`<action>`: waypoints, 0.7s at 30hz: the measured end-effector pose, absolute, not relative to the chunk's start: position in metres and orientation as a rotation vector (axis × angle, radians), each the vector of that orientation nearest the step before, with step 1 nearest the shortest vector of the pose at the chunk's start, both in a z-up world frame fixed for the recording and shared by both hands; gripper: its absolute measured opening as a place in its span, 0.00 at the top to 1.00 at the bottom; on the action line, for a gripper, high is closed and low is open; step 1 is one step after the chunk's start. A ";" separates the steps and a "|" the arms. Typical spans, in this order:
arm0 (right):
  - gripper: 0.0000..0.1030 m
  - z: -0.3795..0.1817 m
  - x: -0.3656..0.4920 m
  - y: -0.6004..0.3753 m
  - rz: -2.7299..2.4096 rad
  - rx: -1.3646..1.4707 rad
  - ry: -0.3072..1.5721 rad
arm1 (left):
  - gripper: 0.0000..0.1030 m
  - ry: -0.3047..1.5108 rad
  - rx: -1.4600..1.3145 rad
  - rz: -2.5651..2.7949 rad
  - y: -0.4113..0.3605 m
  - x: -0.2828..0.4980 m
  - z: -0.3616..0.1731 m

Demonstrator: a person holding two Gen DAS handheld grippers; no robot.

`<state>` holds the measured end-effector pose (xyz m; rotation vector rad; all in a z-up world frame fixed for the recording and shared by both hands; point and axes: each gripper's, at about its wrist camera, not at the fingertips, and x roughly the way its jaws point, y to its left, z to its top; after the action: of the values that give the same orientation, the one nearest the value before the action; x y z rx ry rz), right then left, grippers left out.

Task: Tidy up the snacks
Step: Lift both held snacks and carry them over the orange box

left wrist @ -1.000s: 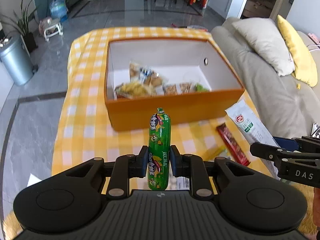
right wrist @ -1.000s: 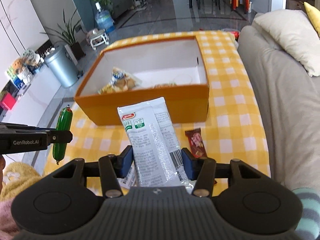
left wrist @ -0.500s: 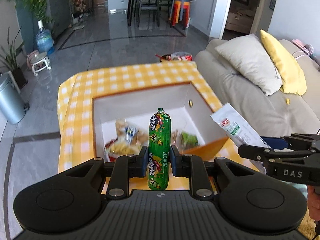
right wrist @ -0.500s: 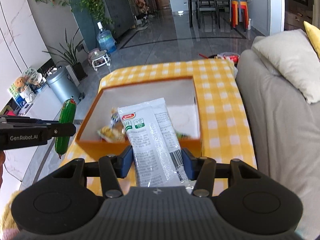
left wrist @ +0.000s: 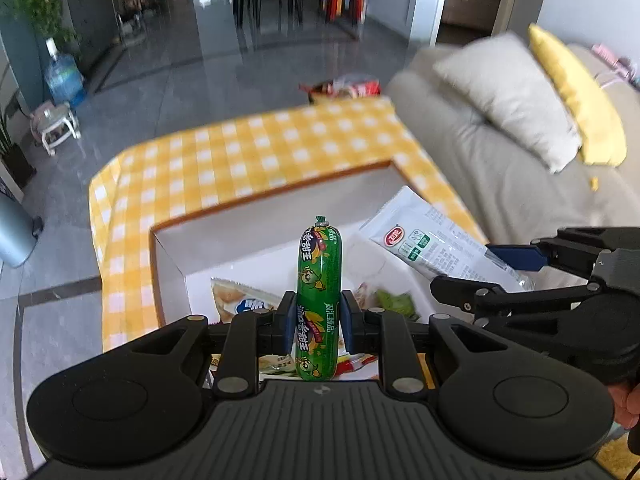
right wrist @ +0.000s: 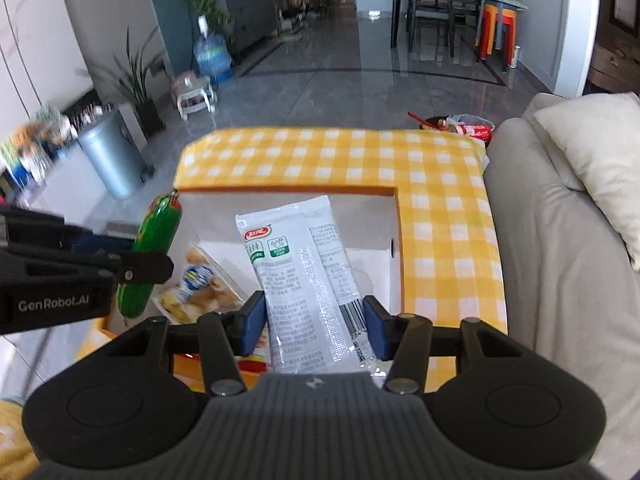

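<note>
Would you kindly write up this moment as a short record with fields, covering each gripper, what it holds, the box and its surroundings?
left gripper: jaws shut on a green sausage, held upright
right gripper: jaws shut on a white packet
position: both grippers above the open box
box: orange outside, white inside, open top
box contents: several snack packs, including a blue-labelled bag
surface: yellow checked tablecloth
nearby: grey sofa with a pale cushion
task status: both snacks not yet released
</note>
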<state>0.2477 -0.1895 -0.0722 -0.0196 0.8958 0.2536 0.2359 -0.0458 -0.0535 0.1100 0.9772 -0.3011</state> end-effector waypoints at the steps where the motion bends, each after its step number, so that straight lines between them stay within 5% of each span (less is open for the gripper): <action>1: 0.52 -0.079 0.253 -0.186 0.254 -0.043 0.908 | 0.76 0.995 0.112 -0.304 -0.046 0.241 -0.058; 21: 0.52 -0.158 0.324 -0.150 0.294 -0.354 1.013 | 0.76 1.199 0.139 -0.276 -0.053 0.320 -0.134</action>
<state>0.3236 -0.1502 -0.1585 -0.3538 1.0129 0.2938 0.3199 -0.0532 -0.1339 0.1387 1.1991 -0.2757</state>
